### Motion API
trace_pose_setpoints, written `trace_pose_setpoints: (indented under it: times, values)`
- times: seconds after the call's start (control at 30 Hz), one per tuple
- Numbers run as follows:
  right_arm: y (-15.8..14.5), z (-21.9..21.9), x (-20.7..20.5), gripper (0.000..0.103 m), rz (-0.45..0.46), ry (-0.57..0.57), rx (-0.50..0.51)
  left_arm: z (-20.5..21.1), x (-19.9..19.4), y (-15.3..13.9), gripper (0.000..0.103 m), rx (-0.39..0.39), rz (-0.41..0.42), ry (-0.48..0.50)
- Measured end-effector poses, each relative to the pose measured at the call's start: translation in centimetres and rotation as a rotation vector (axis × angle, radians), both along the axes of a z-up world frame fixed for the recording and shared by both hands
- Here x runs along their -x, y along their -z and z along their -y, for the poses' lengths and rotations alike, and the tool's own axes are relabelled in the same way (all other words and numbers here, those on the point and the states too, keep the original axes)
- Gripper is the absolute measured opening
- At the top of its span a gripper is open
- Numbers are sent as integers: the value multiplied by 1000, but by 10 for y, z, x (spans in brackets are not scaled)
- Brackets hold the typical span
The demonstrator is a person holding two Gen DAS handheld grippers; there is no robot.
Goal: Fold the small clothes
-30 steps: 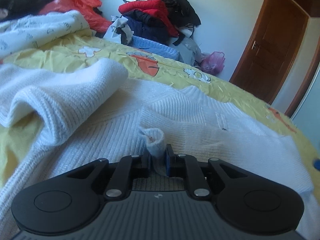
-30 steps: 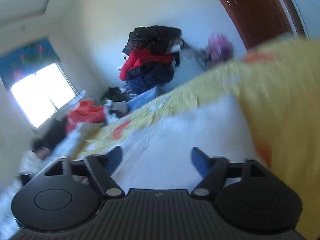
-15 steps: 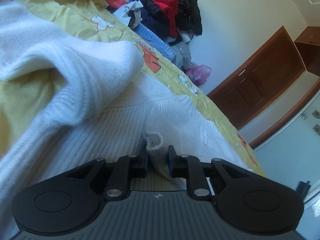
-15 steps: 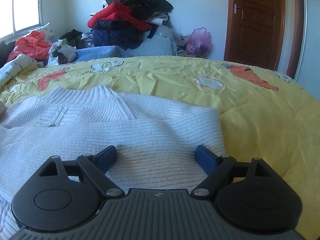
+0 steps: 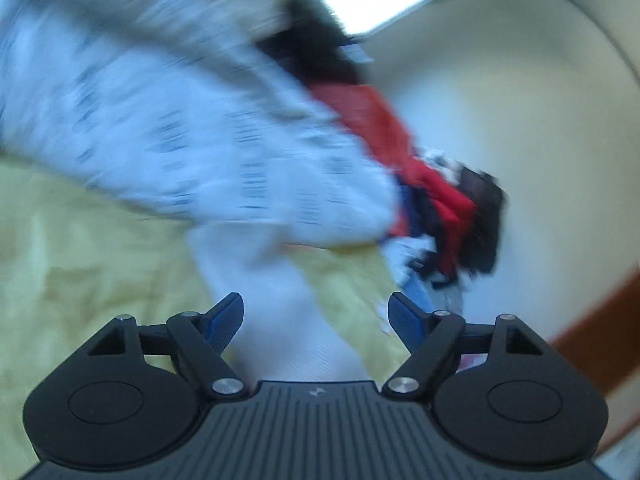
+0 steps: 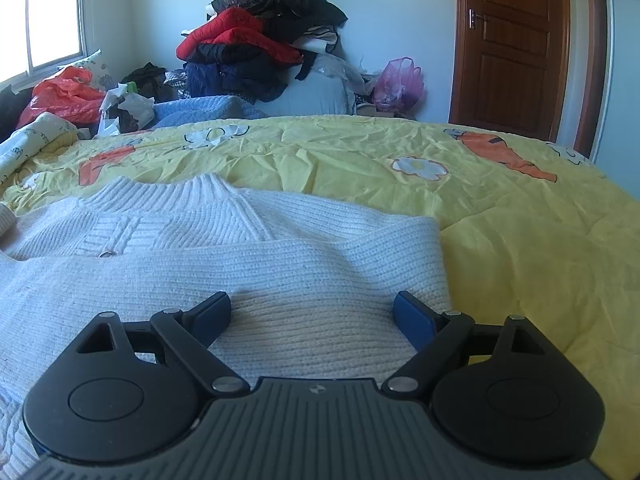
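A white knit sweater (image 6: 280,264) lies flat on the yellow bedspread (image 6: 400,144), collar (image 6: 208,188) toward the far side, one folded part lying across its body. My right gripper (image 6: 311,304) hovers just over that folded part near the sweater's right edge, jaws wide and still opening, nothing pinched. The left wrist view is badly blurred. There my left gripper (image 5: 316,308) has its jaws opening. A white strip of the sweater (image 5: 272,272) runs on the bed below the gap, and the pads do not press on it.
A tall pile of dark and red clothes (image 6: 260,48) stands beyond the bed by the wall. A red bag (image 6: 60,96), a blue knit (image 6: 200,108) and a printed quilt (image 5: 200,140) lie at the far left. A brown door (image 6: 516,40) is at the right.
The left gripper let go of the small white fold it pinched, opened wide, and swung fast to the left while rolling. The right gripper swung round at first, then stayed over the sweater.
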State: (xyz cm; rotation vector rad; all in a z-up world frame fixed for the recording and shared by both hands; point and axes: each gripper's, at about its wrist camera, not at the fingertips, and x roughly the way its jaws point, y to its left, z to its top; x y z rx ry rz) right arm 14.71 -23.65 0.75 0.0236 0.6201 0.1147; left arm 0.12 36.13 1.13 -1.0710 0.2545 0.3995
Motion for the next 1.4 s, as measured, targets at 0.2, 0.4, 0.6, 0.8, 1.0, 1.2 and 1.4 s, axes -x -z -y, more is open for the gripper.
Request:
trace_pose_setpoints:
  times: [0.2,0.4,0.6,0.8,1.0,1.2,1.4]
  values:
    - [1,0,2,90,1,-1,-2,-26,-19,28,61,51,-18,-9]
    - [2,1,2,92,0,-7,-14,-23,-39,24,27,-126,-136,18]
    - [2,1,2,93,0,-12,-29,-24,-31,23,16,-145,-192,-1]
    - [2,3,2,93,2,-14,-37,-25,-25,20,28,-59,-197,-28]
    - [1,4,2,94,4,-18,-54,-27,-37,19,33,-94,-201,-37]
    - [2,5,1,96,3,-24,-61,-24,-48,17,28,-171,-218,-26]
    - [2,5,1,96,3,-25,-64,-4,-39,6,9,-299,-246,-52]
